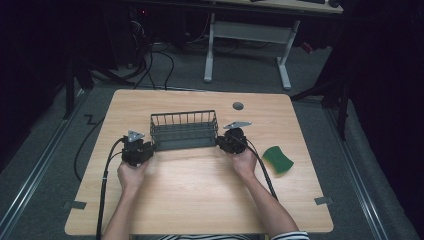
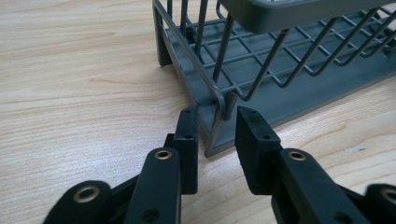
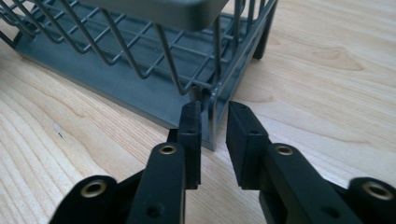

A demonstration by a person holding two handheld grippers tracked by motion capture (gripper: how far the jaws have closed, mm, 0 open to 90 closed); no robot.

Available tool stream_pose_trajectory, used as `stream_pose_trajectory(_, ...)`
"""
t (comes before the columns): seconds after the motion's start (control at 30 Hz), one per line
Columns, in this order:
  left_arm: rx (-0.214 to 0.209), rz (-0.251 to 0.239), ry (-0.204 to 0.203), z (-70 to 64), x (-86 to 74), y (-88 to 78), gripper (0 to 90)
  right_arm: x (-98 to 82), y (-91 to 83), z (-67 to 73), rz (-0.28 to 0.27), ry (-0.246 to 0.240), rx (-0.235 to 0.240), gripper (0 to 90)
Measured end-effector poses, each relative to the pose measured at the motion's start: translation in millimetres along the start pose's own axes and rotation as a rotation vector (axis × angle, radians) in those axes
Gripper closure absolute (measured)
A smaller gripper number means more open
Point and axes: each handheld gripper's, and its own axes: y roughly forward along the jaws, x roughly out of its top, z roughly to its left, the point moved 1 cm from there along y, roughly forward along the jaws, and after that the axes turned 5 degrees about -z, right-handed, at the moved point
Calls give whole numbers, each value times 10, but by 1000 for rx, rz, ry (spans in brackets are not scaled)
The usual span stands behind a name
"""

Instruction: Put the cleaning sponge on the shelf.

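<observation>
A grey wire rack with a solid base stands empty on the wooden table, a little behind its middle. My left gripper is at the rack's near left corner. In the left gripper view the gripper has its jaws on either side of the corner post of the rack, with small gaps showing. My right gripper is at the near right corner. Its jaws likewise straddle the corner post of the rack, and the left pad is close against it.
A green sponge lies on the table to the right of my right hand. A round cable hole sits behind the rack. A white desk frame stands on the floor beyond the table.
</observation>
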Motion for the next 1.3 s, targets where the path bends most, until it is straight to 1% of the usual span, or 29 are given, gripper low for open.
stream_pose_trajectory(0.13,-11,5,0,7,-8,15,764,-25,43,0,19,0,-3,838)
stream_pose_trajectory(0.17,-16,5,2,6,-9,14,780,-29,47,-5,17,-6,-1,851)
stream_pose_trajectory(0.33,-16,11,4,17,-14,18,849,-28,51,11,14,-21,-11,860)
stream_pose_trajectory(0.43,-14,13,10,15,-16,16,856,-30,50,15,13,-24,-12,861)
stream_pose_trajectory(0.67,-14,24,38,-14,-22,-7,863,-36,24,25,26,-41,-15,863)
stream_pose_trajectory(0.73,-15,32,57,-36,-25,-23,864,-41,10,31,30,-47,-14,864)
stream_pose_trajectory(0.77,-15,32,57,-36,-25,-23,864,-41,10,31,30,-47,-14,864)
stream_pose_trajectory(0.8,-17,39,70,-52,-27,-36,865,-54,-19,32,37,-48,-7,863)
stream_pose_trajectory(0.83,-17,39,70,-52,-27,-36,865,-58,-28,32,42,-48,-6,863)
stream_pose_trajectory(0.87,-19,49,84,-71,-30,-53,865,-71,-43,34,40,-49,-2,864)
stream_pose_trajectory(1.0,-21,59,109,-120,-46,-89,866,-98,-88,45,47,-64,1,864)
stream_pose_trajectory(1.13,-46,50,97,-151,-106,-153,866,-146,-152,54,45,-69,10,864)
stream_pose_trajectory(1.2,-50,53,104,-174,-129,-185,867,-185,-193,65,46,-73,17,865)
stream_pose_trajectory(1.3,-56,56,111,-226,-157,-226,867,-214,-252,93,54,-92,10,865)
